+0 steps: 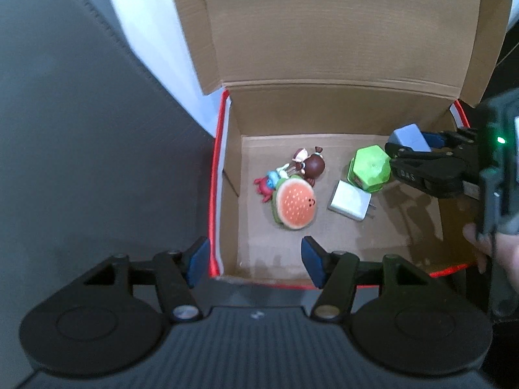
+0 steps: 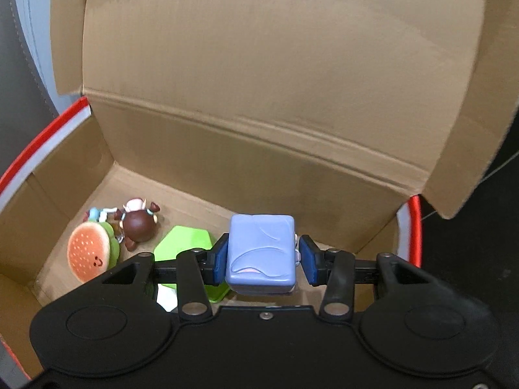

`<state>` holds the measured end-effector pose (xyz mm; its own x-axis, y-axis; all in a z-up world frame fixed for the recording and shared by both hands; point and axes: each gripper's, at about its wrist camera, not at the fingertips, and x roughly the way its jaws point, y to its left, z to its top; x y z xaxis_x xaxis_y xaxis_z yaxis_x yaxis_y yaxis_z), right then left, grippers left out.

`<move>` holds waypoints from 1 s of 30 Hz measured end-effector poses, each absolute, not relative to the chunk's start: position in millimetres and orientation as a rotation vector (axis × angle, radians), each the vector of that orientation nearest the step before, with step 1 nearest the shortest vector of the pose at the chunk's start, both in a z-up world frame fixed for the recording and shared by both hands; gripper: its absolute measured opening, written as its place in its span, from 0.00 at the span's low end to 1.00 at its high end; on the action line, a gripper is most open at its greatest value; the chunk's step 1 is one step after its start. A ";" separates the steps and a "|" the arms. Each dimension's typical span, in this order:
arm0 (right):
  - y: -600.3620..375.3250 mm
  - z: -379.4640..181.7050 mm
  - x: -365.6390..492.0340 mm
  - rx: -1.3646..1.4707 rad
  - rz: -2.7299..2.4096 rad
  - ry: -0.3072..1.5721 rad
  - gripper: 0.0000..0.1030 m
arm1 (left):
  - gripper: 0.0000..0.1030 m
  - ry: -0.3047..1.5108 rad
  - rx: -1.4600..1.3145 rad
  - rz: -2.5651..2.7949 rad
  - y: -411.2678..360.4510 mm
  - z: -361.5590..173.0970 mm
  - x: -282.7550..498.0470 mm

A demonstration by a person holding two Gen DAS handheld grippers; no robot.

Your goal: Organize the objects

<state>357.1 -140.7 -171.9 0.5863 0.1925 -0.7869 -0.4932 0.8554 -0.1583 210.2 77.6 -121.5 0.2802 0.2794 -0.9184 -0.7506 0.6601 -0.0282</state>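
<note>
Between my right tongs [image 2: 263, 259], the pale blue block [image 2: 261, 254] sits clamped, held over the right side of the open cardboard box [image 1: 233, 175] with bare floor straight beneath. Just left of it lie the green hexagonal tub [image 1: 369, 167] and white charger [image 1: 349, 200], so I judge a straight drop clears them. My left tongs [image 1: 254, 262] hang spread and empty at the box's near rim.

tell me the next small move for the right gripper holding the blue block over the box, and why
Probably lower the right gripper a little toward the bare floor at the right of the cardboard box, then open. The blue block sits between its pads above the floor, and the green container and white charger lie just to the left, so drifting that way risks a bump.
</note>
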 end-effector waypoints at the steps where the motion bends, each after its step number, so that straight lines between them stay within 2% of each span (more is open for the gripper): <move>1: -139.8 -173.5 357.4 -0.396 0.401 0.855 0.44 | 0.59 1.077 -0.522 0.733 76.8 -121.3 207.0; 8: -138.3 -181.4 356.6 -0.462 0.364 0.850 0.43 | 0.59 1.064 -0.551 0.734 73.3 -118.7 192.4; 14: -140.4 -160.5 350.5 -0.446 0.371 0.817 0.47 | 0.59 1.057 -0.570 0.746 75.0 -114.4 185.7; 18: -148.7 -136.0 341.0 -0.373 0.407 0.816 0.58 | 0.59 1.038 -0.574 0.750 72.5 -106.3 183.8; 22: -151.3 -111.0 330.5 -0.331 0.450 0.814 0.63 | 0.59 1.017 -0.578 0.756 69.6 -97.3 181.3; 26: -156.8 -85.3 323.5 -0.274 0.466 0.795 0.75 | 0.68 0.982 -0.570 0.768 64.5 -85.3 173.8; 28: -160.2 -74.1 316.3 -0.259 0.464 0.780 0.86 | 0.70 0.970 -0.555 0.764 61.1 -78.8 170.0; 30: -158.9 -70.5 313.9 -0.242 0.463 0.779 0.88 | 0.77 0.954 -0.547 0.767 58.6 -74.0 165.9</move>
<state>313.9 -158.9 -70.5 0.6187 0.3103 -0.7218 -0.4855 0.8733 -0.0407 165.9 58.6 -74.0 0.3566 0.3334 -0.8728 -0.7813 0.6186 -0.0829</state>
